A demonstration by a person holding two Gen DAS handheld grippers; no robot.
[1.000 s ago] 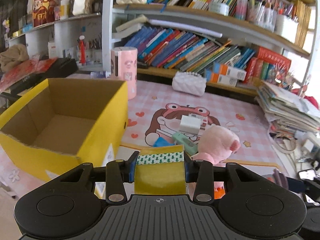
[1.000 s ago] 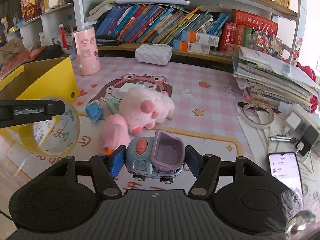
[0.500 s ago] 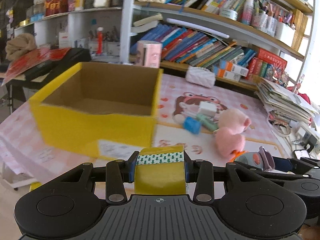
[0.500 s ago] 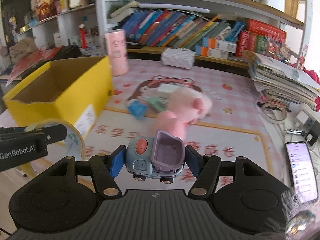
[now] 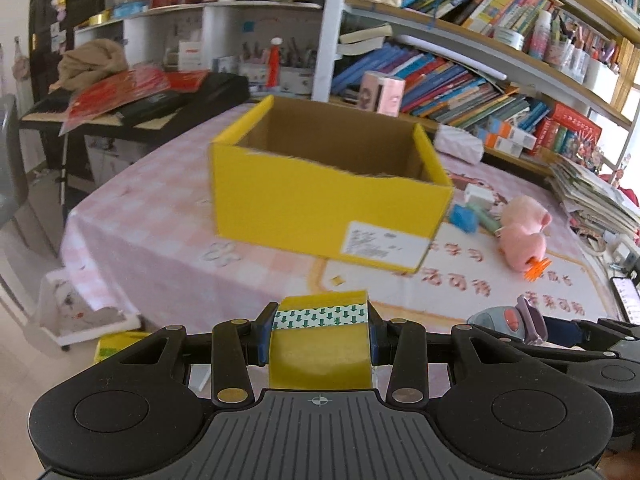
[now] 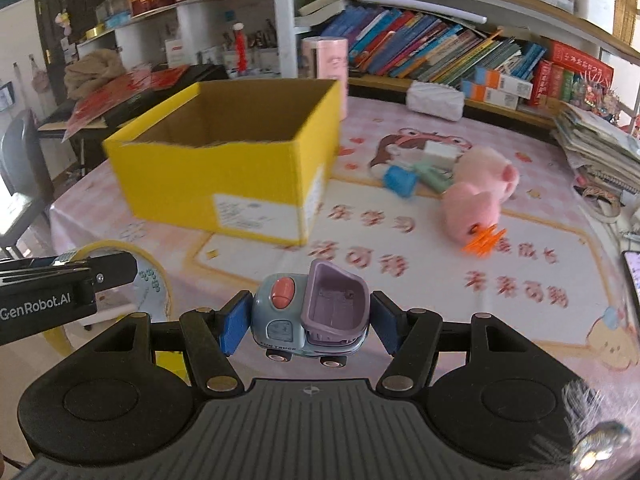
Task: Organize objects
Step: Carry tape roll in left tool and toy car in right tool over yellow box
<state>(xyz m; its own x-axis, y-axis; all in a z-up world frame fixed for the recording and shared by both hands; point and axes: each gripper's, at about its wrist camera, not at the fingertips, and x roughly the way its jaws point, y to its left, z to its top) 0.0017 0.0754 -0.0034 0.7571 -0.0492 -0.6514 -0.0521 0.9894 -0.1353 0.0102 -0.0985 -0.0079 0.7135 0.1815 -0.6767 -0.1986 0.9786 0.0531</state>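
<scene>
On the pink checked tabletop [image 6: 460, 304], the open yellow box [image 6: 224, 184] sits at eleven o'clock of the right tongs [image 6: 310, 326], bare cloth between them and its near wall. At two o'clock lie a pink plush pig [image 6: 480, 188] and a blue block [image 6: 400, 182]. The right tongs clamp a toy truck [image 6: 312, 320]; the left tongs [image 5: 318, 336] clamp a yellow tape roll [image 5: 320, 344] near the tabletop's front edge.

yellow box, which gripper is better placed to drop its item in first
Left, marginally: the left gripper, shut on the tape roll, faces the yellow box head-on. The right gripper holds the toy truck with the box off left.
</scene>
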